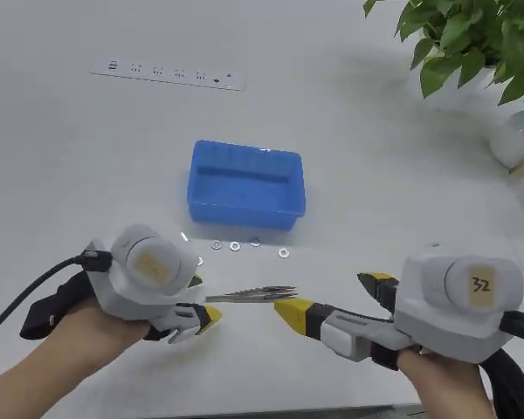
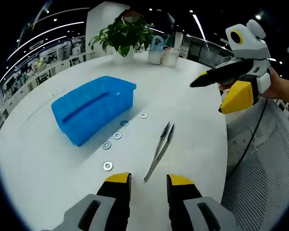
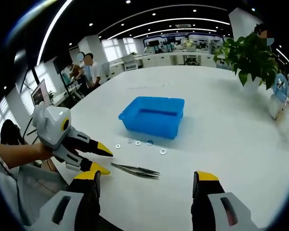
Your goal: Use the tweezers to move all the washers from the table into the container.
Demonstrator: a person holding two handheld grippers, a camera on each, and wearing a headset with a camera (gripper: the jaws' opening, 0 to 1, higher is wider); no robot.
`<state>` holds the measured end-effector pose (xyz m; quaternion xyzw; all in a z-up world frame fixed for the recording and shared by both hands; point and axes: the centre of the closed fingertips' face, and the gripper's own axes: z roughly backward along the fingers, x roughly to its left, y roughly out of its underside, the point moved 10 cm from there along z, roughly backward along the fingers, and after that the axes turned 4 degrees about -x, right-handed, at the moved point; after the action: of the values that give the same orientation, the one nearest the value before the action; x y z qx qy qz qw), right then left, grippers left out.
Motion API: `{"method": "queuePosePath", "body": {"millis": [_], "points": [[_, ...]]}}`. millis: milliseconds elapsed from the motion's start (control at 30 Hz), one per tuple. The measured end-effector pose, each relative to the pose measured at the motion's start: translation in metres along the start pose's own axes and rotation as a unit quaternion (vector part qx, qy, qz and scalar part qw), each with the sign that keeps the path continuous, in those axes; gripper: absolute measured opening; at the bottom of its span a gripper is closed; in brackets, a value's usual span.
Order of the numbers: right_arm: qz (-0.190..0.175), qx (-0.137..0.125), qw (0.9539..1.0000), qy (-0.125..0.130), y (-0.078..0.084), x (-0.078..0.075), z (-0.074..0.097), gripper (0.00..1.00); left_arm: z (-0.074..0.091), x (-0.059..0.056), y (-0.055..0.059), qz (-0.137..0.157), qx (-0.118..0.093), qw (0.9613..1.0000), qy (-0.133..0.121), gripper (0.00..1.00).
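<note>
- Head view: the blue container [image 1: 246, 183] sits mid-table [image 1: 87, 175], and the washers [image 1: 235, 246] lie in a loose row just in front of its near wall. The tweezers [image 1: 251, 295] lie flat on the table on your side of that row, further from the container. Your left gripper [image 1: 203, 298] is at the tweezers' left end and your right gripper [image 1: 319, 291] at their right end. Both have their jaws apart and hold nothing. A power strip [image 1: 166, 74] lies well beyond the container, and a plant [image 1: 472, 35] stands off to its far right
- Left gripper view: five washers [image 2: 117, 135] run along the container [image 2: 91, 115] wall that faces the tweezers [image 2: 160, 150]. The tweezers point away from your left gripper [image 2: 149, 180], whose yellow tips stand a little apart with one end of the tweezers just ahead of the gap. Your right gripper [image 2: 207, 97] hangs above the table beyond the tweezers, spread wide
- Right gripper view: the tweezers [image 3: 135, 170] lie between the washers [image 3: 137, 142] and your right gripper [image 3: 147, 175], whose jaws stand far apart. Your left gripper [image 3: 110, 162] is at the tweezers' left end, and I cannot tell whether it touches them
</note>
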<state>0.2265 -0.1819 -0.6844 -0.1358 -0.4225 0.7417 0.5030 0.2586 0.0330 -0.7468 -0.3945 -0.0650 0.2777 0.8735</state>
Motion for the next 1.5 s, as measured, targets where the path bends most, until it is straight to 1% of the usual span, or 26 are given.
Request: {"method": "queuePosePath", "body": {"millis": [67, 100, 167, 233, 300, 333, 367, 400, 500, 567, 633, 667, 733, 800, 833, 900, 933, 1000, 1067, 1100, 1200, 1300, 1400, 1433, 1467, 1500], "points": [[0.000, 0.004, 1.0000, -0.001, 0.000, 0.000, -0.001, 0.77, -0.005, 0.000, 0.000, -0.011, 0.005, 0.9999, 0.009, 0.21], [0.000, 0.006, 1.0000, -0.002, 0.000, 0.000, -0.002, 0.77, -0.007, -0.001, 0.002, -0.015, 0.012, 0.9998, 0.006, 0.19], [0.005, 0.010, 0.9999, -0.004, 0.000, 0.001, -0.002, 0.77, -0.010, 0.002, -0.002, -0.034, -0.006, 0.9994, 0.009, 0.15], [0.011, 0.014, 0.9998, -0.006, -0.001, 0.003, -0.002, 0.77, -0.012, 0.001, -0.001, -0.033, -0.007, 0.9993, 0.017, 0.14], [0.014, 0.017, 0.9997, -0.009, -0.002, 0.004, -0.004, 0.76, -0.013, -0.001, -0.001, -0.047, -0.008, 0.9987, 0.020, 0.08], [0.016, 0.018, 0.9997, -0.009, -0.002, 0.005, -0.004, 0.76, -0.014, 0.000, -0.001, -0.061, -0.014, 0.9979, 0.018, 0.06], [0.019, 0.020, 0.9996, -0.010, -0.002, 0.006, -0.006, 0.76, -0.014, -0.001, 0.000, -0.055, -0.010, 0.9983, 0.017, 0.02], [0.020, 0.021, 0.9995, -0.011, -0.002, 0.006, -0.007, 0.76, -0.015, -0.001, -0.001, -0.061, -0.013, 0.9979, 0.017, 0.00], [0.023, 0.025, 0.9993, -0.017, -0.001, 0.010, -0.010, 0.75, -0.015, 0.002, -0.002, -0.058, -0.014, 0.9980, 0.020, 0.00], [0.026, 0.028, 0.9991, -0.020, 0.000, 0.012, -0.012, 0.75, -0.016, 0.002, -0.002, -0.076, -0.014, 0.9967, 0.024, 0.00], [0.031, 0.031, 0.9987, -0.025, 0.000, 0.015, -0.013, 0.74, -0.015, 0.001, -0.003, -0.097, -0.006, 0.9948, 0.032, 0.00], [0.037, 0.029, 0.9985, -0.030, -0.001, 0.017, -0.013, 0.73, -0.015, 0.000, -0.004, -0.098, -0.004, 0.9944, 0.039, 0.00], [0.045, 0.031, 0.9977, -0.040, -0.001, 0.021, -0.015, 0.71, -0.016, 0.000, -0.005, -0.088, 0.002, 0.9952, 0.042, 0.00], [0.052, 0.033, 0.9971, -0.045, -0.002, 0.023, -0.017, 0.69, -0.015, -0.001, -0.003, -0.096, 0.002, 0.9942, 0.047, 0.00], [0.056, 0.033, 0.9967, -0.048, -0.002, 0.025, -0.018, 0.68, -0.014, -0.002, -0.003, -0.108, 0.002, 0.9928, 0.052, 0.00], [0.069, 0.041, 0.9948, -0.062, -0.002, 0.028, -0.020, 0.61, -0.012, -0.004, -0.002, -0.098, 0.015, 0.9933, 0.060, 0.00], [0.070, 0.042, 0.9947, -0.063, -0.002, 0.028, -0.021, 0.57, -0.010, -0.006, -0.002, -0.091, 0.022, 0.9931, 0.070, 0.00], [0.077, 0.039, 0.9936, -0.073, -0.001, 0.031, -0.026, 0.54, -0.004, -0.008, -0.004, -0.101, 0.024, 0.9915, 0.078, 0.00], [0.080, 0.033, 0.9927, -0.084, 0.000, 0.033, -0.032, 0.51, 0.005, -0.008, -0.008, -0.105, 0.016, 0.9919, 0.069, 0.00], [0.091, 0.044, 0.9899, -0.100, 0.001, 0.036, -0.036, 0.50, 0.009, -0.007, -0.010, -0.103, 0.013, 0.9922, 0.069, 0.00], [0.126, 0.057, 0.9836, -0.116, 0.002, 0.042, -0.045, 0.45, 0.023, -0.004, -0.019, -0.097, -0.006, 0.9933, 0.063, 0.00], [0.150, 0.058, 0.9789, -0.126, -0.001, 0.049, -0.054, 0.42, 0.035, -0.003, -0.029, -0.101, -0.016, 0.9932, 0.056, 0.00], [0.159, 0.054, 0.9773, -0.130, -0.005, 0.051, -0.066, 0.37, 0.044, -0.005, -0.040, -0.081, -0.036, 0.9938, 0.067, 0.00], [0.161, 0.052, 0.9765, -0.133, -0.007, 0.052, -0.069, 0.36, 0.046, -0.006, -0.042, -0.083, -0.039, 0.9935, 0.067, 0.00], [0.165, 0.052, 0.9755, -0.136, -0.008, 0.053, -0.072, 0.33, 0.049, -0.007, -0.046, -0.084, -0.049, 0.9934, 0.061, 0.00], [0.174, 0.052, 0.9738, -0.137, -0.010, 0.054, -0.075, 0.31, 0.050, -0.007, -0.047, -0.084, -0.050, 0.9934, 0.059, 0.00]]}}
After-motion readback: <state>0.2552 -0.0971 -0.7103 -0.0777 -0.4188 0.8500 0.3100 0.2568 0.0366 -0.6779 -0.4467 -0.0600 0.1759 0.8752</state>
